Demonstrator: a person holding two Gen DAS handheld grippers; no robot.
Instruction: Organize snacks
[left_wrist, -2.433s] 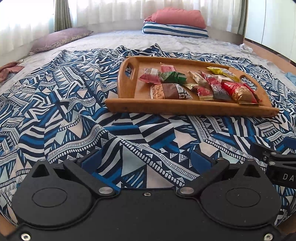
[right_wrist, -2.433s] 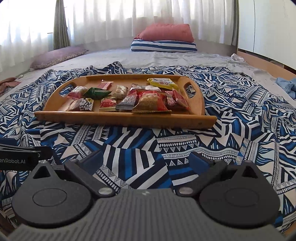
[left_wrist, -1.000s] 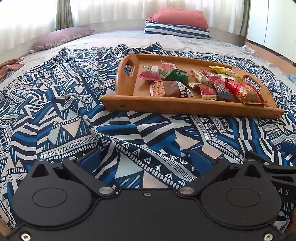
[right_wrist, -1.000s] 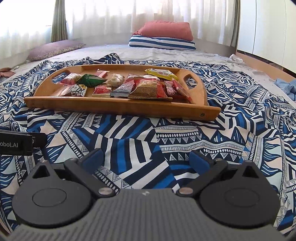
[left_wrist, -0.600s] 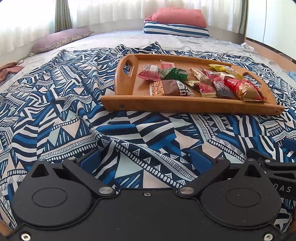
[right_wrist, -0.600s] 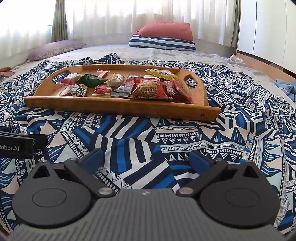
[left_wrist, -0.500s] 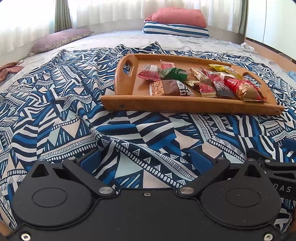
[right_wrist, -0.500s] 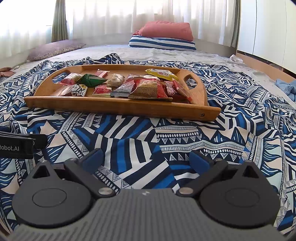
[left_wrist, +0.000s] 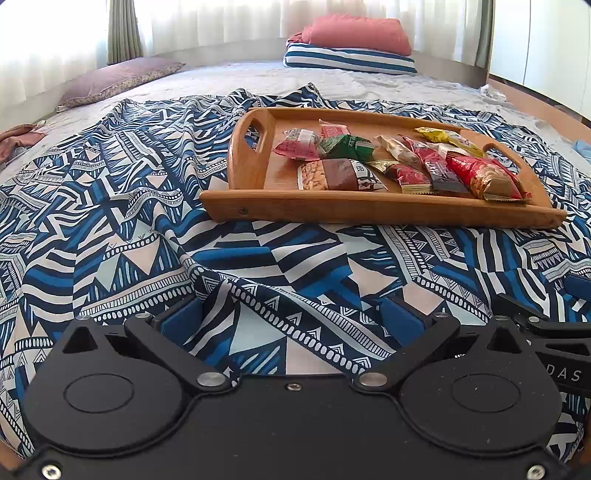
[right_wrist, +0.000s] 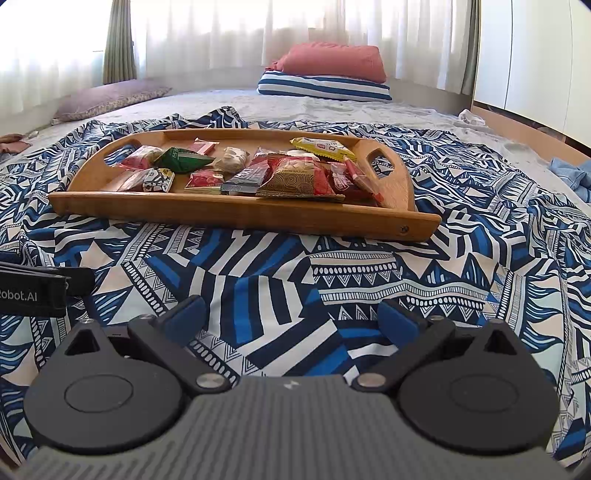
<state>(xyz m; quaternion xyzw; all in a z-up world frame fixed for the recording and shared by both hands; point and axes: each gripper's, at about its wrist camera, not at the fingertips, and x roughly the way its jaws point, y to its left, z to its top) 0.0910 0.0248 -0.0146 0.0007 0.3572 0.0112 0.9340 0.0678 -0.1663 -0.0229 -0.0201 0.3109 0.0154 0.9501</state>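
Holding steady, left hand-held gripper (left_wrist: 291, 319) unmoved, wooden tray (left_wrist: 369, 212) unshifted

Bed (left_wrist: 236, 75) with pale grey sheet, spread with a blue, white and black geometric-print cloth (left_wrist: 140, 206). Wooden tray (left_wrist: 369, 210) with cut-out handles sits on the cloth. At the far end, a red pillow (right_wrist: 332, 59) stacked on a striped one (right_wrist: 325, 88); a mauve pillow (left_wrist: 118, 79) at far left.

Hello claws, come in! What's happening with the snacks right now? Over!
Both claws open and empty, left claw and right claw low over the blue patterned blanket. Snack packets all lying on the wooden tray. Nothing in the way.
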